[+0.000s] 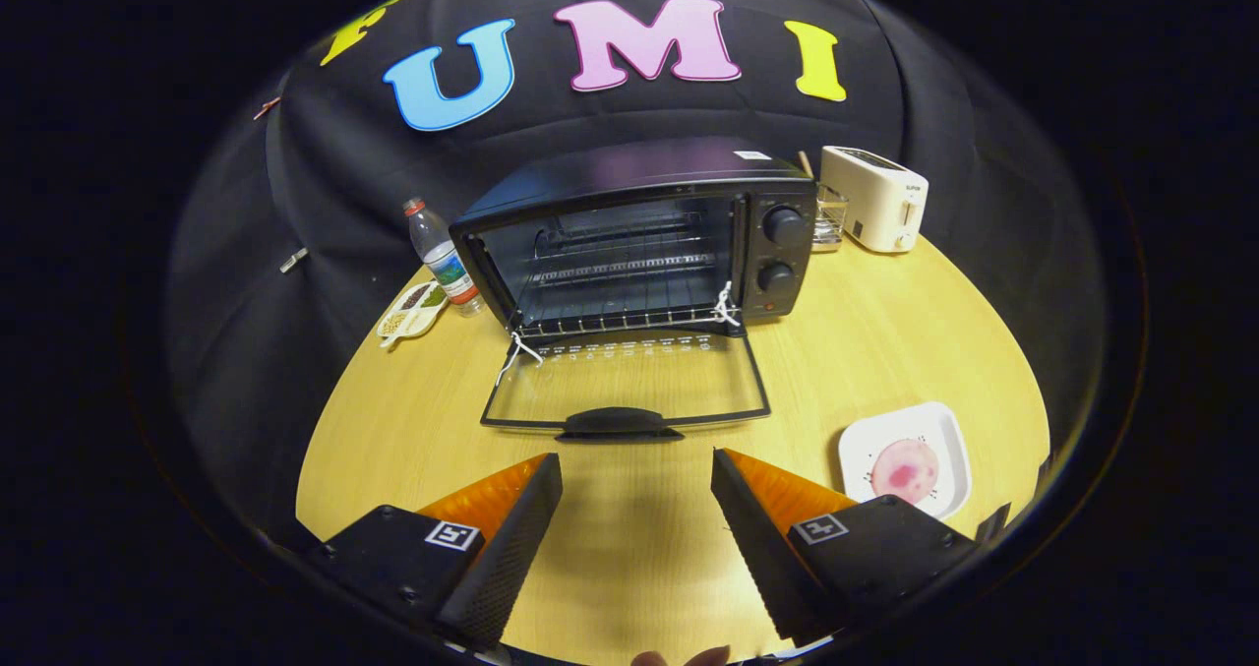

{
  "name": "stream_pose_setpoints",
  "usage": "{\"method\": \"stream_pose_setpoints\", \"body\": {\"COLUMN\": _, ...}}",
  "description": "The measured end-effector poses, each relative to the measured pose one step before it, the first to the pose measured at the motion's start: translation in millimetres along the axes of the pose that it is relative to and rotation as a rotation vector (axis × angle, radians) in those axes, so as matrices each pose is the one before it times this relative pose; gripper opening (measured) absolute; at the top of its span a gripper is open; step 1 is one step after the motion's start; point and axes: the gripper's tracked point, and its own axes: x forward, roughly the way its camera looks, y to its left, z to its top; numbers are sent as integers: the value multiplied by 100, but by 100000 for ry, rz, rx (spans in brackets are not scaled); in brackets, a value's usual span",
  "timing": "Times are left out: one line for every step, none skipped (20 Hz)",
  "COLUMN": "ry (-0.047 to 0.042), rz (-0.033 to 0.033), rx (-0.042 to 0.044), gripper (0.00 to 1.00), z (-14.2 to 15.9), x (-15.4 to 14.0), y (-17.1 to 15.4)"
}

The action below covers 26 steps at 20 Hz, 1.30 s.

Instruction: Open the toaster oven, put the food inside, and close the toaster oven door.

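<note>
I have the gripper (637,469) hovering over the wooden table (885,351), its fingers spread wide with nothing between them. Just ahead of the fingertips lies the handle (620,422) of the toaster oven door (626,383), which is dropped fully open and flat on the table. Beyond it I see the toaster oven (639,238) with its wire rack (620,272) bare. The food, a pink round slice (905,470), sits on a white square plate (949,430) just beside the right finger. A water bottle (443,258) stands left of the oven, a white toaster (875,199) to its right.
</note>
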Motion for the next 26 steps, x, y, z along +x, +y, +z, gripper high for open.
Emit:
{"method": "stream_pose_setpoints", "body": {"ry": 1135, "rz": -673, "rx": -841, "gripper": 99, "z": 12, "x": -745, "y": -1428}}
{"method": "stream_pose_setpoints", "body": {"ry": 1010, "rz": -666, "rx": -603, "gripper": 99, "z": 231, "x": -762, "y": -1520}}
{"method": "stream_pose_setpoints", "body": {"ry": 1019, "rz": -790, "rx": -781, "gripper": 99, "z": 105, "x": -695, "y": -1648}}
{"method": "stream_pose_setpoints", "body": {"ry": 1500, "rz": -1298, "rx": -796, "gripper": 99, "z": 197, "x": -706, "y": -2058}}
{"method": "stream_pose_setpoints", "body": {"ry": 1298, "rz": -1029, "rx": -393, "gripper": 99, "z": 10, "x": -668, "y": -2003}}
{"method": "stream_pose_setpoints", "body": {"ry": 2247, "rz": -612, "rx": -101, "gripper": 99, "z": -40, "x": -407, "y": -1946}}
{"method": "stream_pose_setpoints", "body": {"ry": 2652, "rz": -565, "rx": 539, "gripper": 99, "z": -169, "x": -266, "y": -1978}}
{"method": "stream_pose_setpoints", "body": {"ry": 2913, "rz": -145, "rx": 947, "gripper": 99, "z": -152, "x": -207, "y": -1843}}
{"method": "stream_pose_setpoints", "body": {"ry": 2655, "rz": -282, "rx": 717, "gripper": 99, "z": -52, "x": -128, "y": -1869}}
{"method": "stream_pose_setpoints", "body": {"ry": 2812, "rz": -711, "rx": -386, "gripper": 98, "z": -111, "x": 79, "y": -1872}}
{"method": "stream_pose_setpoints", "body": {"ry": 3553, "rz": -994, "rx": -1285, "gripper": 98, "z": -416, "x": 153, "y": -1911}}
{"method": "stream_pose_setpoints", "body": {"ry": 3410, "rz": -758, "rx": -1357, "gripper": 98, "z": -346, "x": 380, "y": -1694}}
{"method": "stream_pose_setpoints", "body": {"ry": 4290, "rz": -592, "rx": -509, "gripper": 98, "z": -578, "x": 703, "y": -1755}}
{"method": "stream_pose_setpoints", "body": {"ry": 3252, "rz": -173, "rx": 988, "gripper": 98, "z": -354, "x": 623, "y": -1245}}
{"method": "stream_pose_setpoints", "body": {"ry": 3153, "rz": 167, "rx": 1962, "gripper": 98, "z": -269, "x": 792, "y": -1185}}
{"method": "stream_pose_setpoints", "body": {"ry": 2850, "rz": 470, "rx": 2161, "gripper": 98, "z": -64, "x": 909, "y": -1111}}
{"method": "stream_pose_setpoints", "body": {"ry": 2806, "rz": 770, "rx": 2131, "gripper": 98, "z": -227, "x": 1097, "y": -937}}
{"method": "stream_pose_setpoints", "body": {"ry": 2523, "rz": 733, "rx": 1603, "gripper": 98, "z": -47, "x": 915, "y": -704}}
{"method": "stream_pose_setpoints", "body": {"ry": 2812, "rz": 401, "rx": 528, "gripper": 98, "z": -199, "x": 759, "y": -637}}
{"method": "stream_pose_setpoints", "body": {"ry": 2486, "rz": 233, "rx": -326, "gripper": 98, "z": -5, "x": 900, "y": -569}}
{"method": "stream_pose_setpoints", "body": {"ry": 2262, "rz": 936, "rx": -748, "gripper": 98, "z": 135, "x": 829, "y": -335}}
{"method": "stream_pose_setpoints", "body": {"ry": 2049, "rz": 1012, "rx": -1077, "gripper": 97, "z": -33, "x": 677, "y": -235}}
{"method": "stream_pose_setpoints", "body": {"ry": 1561, "rz": 414, "rx": -1232, "gripper": 94, "z": 25, "x": 907, "y": -196}}
{"method": "stream_pose_setpoints", "body": {"ry": 1375, "rz": 232, "rx": -1178, "gripper": 91, "z": 21, "x": 657, "y": -234}}
{"method": "stream_pose_setpoints", "body": {"ry": 1119, "rz": 1144, "rx": -266, "gripper": 92, "z": 173, "x": 571, "y": 110}}
{"method": "stream_pose_setpoints", "body": {"ry": 1225, "rz": -140, "rx": 52, "gripper": 79, "z": 205, "x": 440, "y": -229}}
